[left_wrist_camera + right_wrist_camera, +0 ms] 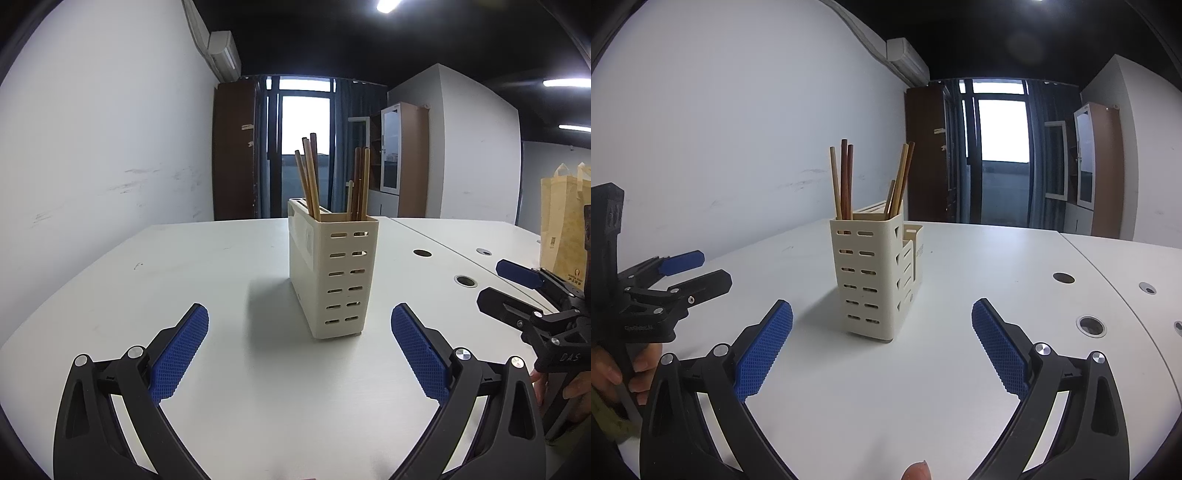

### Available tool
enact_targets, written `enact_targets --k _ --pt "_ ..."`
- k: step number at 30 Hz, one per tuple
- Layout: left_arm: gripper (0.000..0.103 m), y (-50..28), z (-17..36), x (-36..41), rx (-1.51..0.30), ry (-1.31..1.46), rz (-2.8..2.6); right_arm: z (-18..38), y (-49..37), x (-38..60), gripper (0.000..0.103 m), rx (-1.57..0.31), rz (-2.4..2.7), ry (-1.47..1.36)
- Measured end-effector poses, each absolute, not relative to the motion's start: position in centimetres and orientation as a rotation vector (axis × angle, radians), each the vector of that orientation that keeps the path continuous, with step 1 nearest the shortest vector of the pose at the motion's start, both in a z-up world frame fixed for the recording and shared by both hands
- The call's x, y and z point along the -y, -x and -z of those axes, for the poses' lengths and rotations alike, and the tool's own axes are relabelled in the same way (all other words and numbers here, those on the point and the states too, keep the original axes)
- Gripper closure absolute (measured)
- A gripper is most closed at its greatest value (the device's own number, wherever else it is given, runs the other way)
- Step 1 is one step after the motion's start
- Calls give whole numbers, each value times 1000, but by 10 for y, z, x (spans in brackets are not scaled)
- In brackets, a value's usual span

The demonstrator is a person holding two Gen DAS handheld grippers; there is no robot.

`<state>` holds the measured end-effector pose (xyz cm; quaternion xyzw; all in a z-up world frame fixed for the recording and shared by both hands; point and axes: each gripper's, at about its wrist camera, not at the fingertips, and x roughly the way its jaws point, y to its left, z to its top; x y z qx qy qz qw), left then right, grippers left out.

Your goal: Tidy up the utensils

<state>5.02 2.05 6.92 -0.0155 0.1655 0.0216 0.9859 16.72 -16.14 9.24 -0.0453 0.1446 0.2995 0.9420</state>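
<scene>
A cream slotted utensil holder stands upright on the white table. Several wooden chopsticks stick up out of its compartments. My left gripper is open and empty, just short of the holder, with the holder ahead between its blue pads. The holder also shows in the right wrist view with its chopsticks. My right gripper is open and empty, close in front of the holder. Each gripper shows in the other's view: the right one and the left one, both open.
A tan paper bag stands at the table's right side. Round cable holes dot the table to the right, beside a seam between desks. A white wall runs along the left. Cabinets and a window lie beyond the far edge.
</scene>
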Motion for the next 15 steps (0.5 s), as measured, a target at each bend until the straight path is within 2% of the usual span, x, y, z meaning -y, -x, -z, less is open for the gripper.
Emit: enact_targets --k 15 --pt "6 -52 -69 -14 -330 32 -24 -91 -164 158 5 -292 -620 101"
